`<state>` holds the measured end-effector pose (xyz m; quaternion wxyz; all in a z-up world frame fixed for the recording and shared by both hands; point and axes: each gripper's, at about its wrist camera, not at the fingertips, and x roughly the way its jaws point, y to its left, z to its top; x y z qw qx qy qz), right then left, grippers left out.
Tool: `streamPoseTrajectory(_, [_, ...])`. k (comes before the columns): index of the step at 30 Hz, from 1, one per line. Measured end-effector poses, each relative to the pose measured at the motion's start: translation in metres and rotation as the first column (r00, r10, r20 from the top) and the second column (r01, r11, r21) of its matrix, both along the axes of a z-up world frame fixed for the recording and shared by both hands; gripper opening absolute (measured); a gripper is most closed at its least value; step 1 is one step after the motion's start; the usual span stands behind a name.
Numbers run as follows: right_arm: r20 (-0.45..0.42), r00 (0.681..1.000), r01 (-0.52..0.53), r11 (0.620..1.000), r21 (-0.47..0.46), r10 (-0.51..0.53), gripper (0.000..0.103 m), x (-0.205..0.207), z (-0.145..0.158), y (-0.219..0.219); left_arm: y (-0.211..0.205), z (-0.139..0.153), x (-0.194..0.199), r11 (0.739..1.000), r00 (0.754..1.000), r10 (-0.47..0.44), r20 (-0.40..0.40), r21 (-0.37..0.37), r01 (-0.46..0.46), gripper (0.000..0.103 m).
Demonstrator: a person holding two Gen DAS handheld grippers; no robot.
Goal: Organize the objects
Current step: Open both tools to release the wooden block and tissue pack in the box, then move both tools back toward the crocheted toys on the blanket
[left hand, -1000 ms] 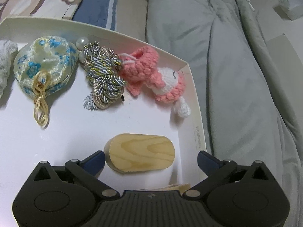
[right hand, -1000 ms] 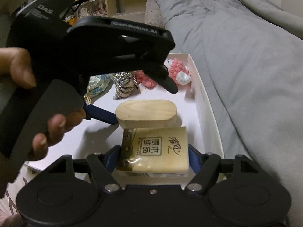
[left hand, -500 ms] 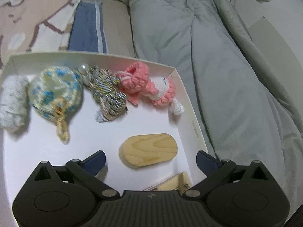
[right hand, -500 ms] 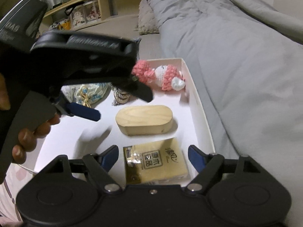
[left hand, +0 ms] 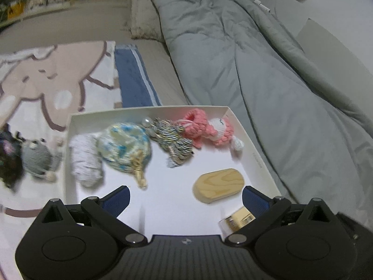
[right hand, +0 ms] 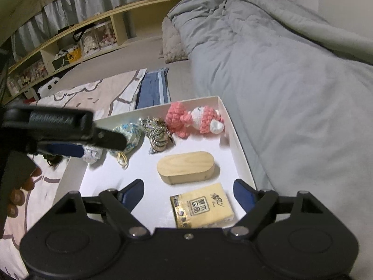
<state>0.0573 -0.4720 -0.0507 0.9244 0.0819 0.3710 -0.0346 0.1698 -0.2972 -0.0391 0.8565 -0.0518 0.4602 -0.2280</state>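
Note:
A white box [left hand: 258, 161] lies on the bed beside a grey duvet. Along its far wall sit a white knitted piece [left hand: 85, 161], a floral pouch [left hand: 124, 145], a striped rope tassel [left hand: 173, 143] and a pink crochet doll [left hand: 209, 128]. A wooden oval block [right hand: 185, 168] and a yellow tissue pack [right hand: 201, 206] lie near the right wall. My right gripper [right hand: 188, 191] hangs above the tissue pack with its jaws opening and the pads off the pack. My left gripper [left hand: 185, 197] is open and empty over the box floor, left of the block.
A grey knitted toy [left hand: 35, 158] and a dark fuzzy one [left hand: 8, 163] lie outside the box on a cartoon-print blanket [left hand: 46, 79]. A folded blue cloth [left hand: 134, 77] lies behind the box. The grey duvet [right hand: 291, 93] fills the right side. Shelves [right hand: 81, 44] line the back.
The right gripper's jaws spread and let go of the tissue pack, which now lies in the box. Both grippers rose and drew back; the left one rolled and shifted left.

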Motion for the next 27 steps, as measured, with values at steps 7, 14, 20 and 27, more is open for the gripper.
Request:
streamPoseTrajectory(7, [0.005, 1.000, 0.029, 1.000, 0.001, -0.029, 0.092, -0.009, 0.014, 0.008, 0.024, 0.010, -0.018, 0.998, 0.998, -0.007, 0.067, 0.056, 0.003, 0.102])
streamPoseTrajectory(14, [0.010, 0.998, 0.063, 0.998, 0.004, -0.063, 0.097, -0.018, 0.023, 0.015, 0.044, 0.013, -0.035, 0.997, 0.993, -0.021, 0.114, 0.082, 0.012, 0.103])
streamPoseTrajectory(20, [0.010, 0.997, 0.080, 0.997, -0.003, -0.080, 0.102, -0.023, 0.026, 0.022, 0.059, 0.013, -0.046, 0.994, 0.987, -0.048, 0.155, 0.105, 0.031, 0.103])
streamPoseTrajectory(27, [-0.002, 0.994, 0.105, 0.994, -0.013, -0.105, 0.103, -0.027, 0.026, 0.030, 0.078, 0.014, -0.053, 0.995, 0.982, -0.052, 0.182, 0.092, 0.036, 0.103])
